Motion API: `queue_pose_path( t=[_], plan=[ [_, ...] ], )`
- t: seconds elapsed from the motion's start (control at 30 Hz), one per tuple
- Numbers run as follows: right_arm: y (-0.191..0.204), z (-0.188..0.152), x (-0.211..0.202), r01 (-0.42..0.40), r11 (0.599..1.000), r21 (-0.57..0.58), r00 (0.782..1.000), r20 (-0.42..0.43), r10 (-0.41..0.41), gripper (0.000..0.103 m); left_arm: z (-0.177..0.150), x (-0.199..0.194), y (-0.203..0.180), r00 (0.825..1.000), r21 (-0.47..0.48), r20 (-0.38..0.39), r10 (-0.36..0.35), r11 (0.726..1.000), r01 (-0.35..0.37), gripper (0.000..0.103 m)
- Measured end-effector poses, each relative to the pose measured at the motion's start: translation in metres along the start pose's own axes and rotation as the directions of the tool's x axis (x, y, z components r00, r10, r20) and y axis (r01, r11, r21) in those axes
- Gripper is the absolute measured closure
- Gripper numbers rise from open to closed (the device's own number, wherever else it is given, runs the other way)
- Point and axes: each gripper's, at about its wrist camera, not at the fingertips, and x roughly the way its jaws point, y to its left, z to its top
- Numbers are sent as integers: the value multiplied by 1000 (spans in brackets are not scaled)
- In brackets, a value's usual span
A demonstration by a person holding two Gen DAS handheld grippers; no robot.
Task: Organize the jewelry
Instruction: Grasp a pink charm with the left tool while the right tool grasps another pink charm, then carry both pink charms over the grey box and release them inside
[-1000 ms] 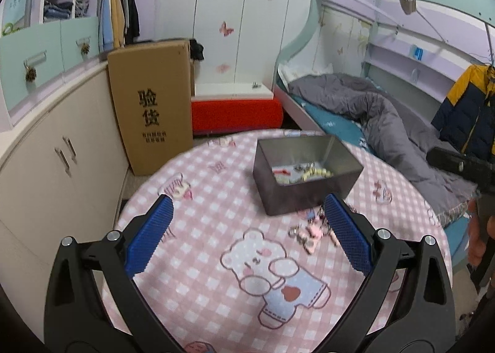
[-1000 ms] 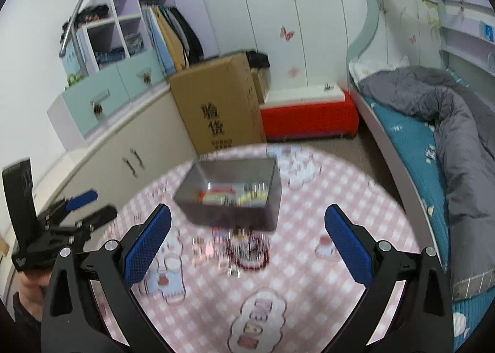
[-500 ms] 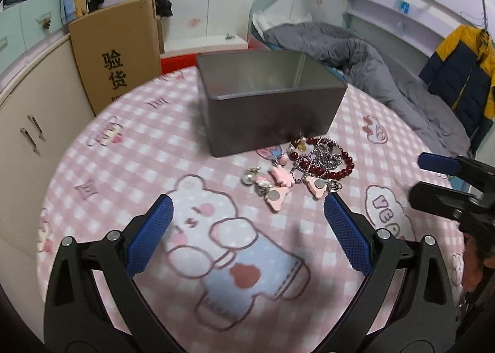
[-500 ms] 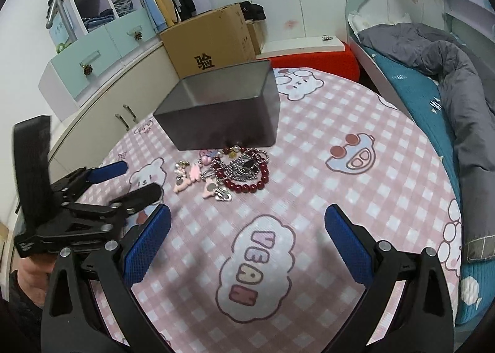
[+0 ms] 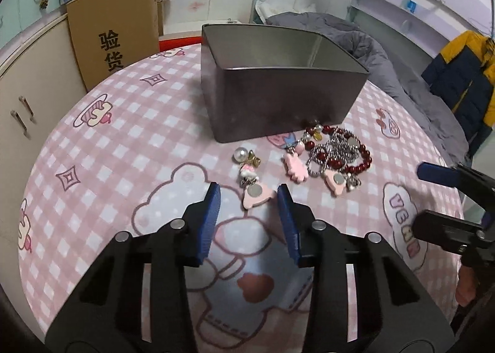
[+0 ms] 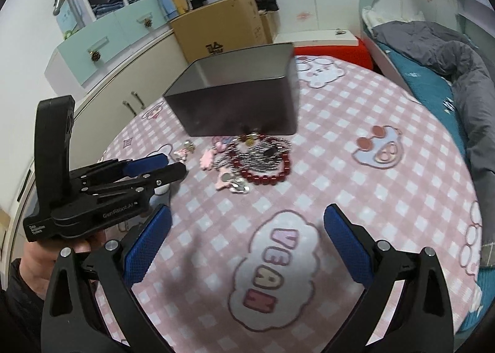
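Early in the job by the look of it: all visible jewelry is outside the grey metal tin [image 5: 278,99]. From here I can't see the tin's floor, so can't say if anything is in it.

On the cloth just in front of the tin: red bead bracelet [image 5: 355,164] tangled with a silver ball chain [image 5: 335,144], pink charm [image 5: 295,165], and a pearl-and-pink keychain [image 5: 252,181] nearest the left tool.

Left gripper [image 5: 249,198] is narrowing, jaws closing either side of that keychain's pink end, pads not on it yet. Right gripper [image 6: 247,223] is wide, nothing between the jaws, hovering over bare cloth.

Surface: round table with pink checked tablecloth [image 6: 340,142], cartoon bears. Room: bedroom with a cardboard box [image 5: 114,28], white cabinets, a bunk bed with a grey duvet [image 6: 458,56].
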Motion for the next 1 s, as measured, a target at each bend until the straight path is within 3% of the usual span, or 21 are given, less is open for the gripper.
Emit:
queue_pose_path(
  t=[0.13,0.2,0.3,0.43,0.57,0.67,0.7,1.0],
  plan=[
    [9,2,14,-36,999,-18,999,-15,35,31,2,3,-7,1000,29,-1,18,999,-18,54],
    [13,4,21,-32,999,-32,999,-26,31,45,4,5,-11,999,37,-2,32,999,-32,54],
    [16,5,32,-10,999,-51,999,-35,9,56,7,7,-8,1000,30,-1,15,999,-15,54],
    [19,10,41,26,997,-71,999,-18,-27,58,7,4,0,1000,6,4,-17,1000,17,80],
    [26,15,49,62,993,-105,998,-20,-64,62,2,0,8,998,-10,5,-59,998,59,80],
    [34,14,53,107,983,-152,994,-22,-111,83,-2,-3,8,998,-10,6,-62,998,62,80],
    [36,13,53,111,980,-165,993,-23,-117,84,-2,-4,9,998,-11,7,-62,998,62,80],
    [35,-3,32,29,992,-120,999,-28,-32,85,-16,-25,14,998,-11,18,-60,998,60,80]
  ],
)
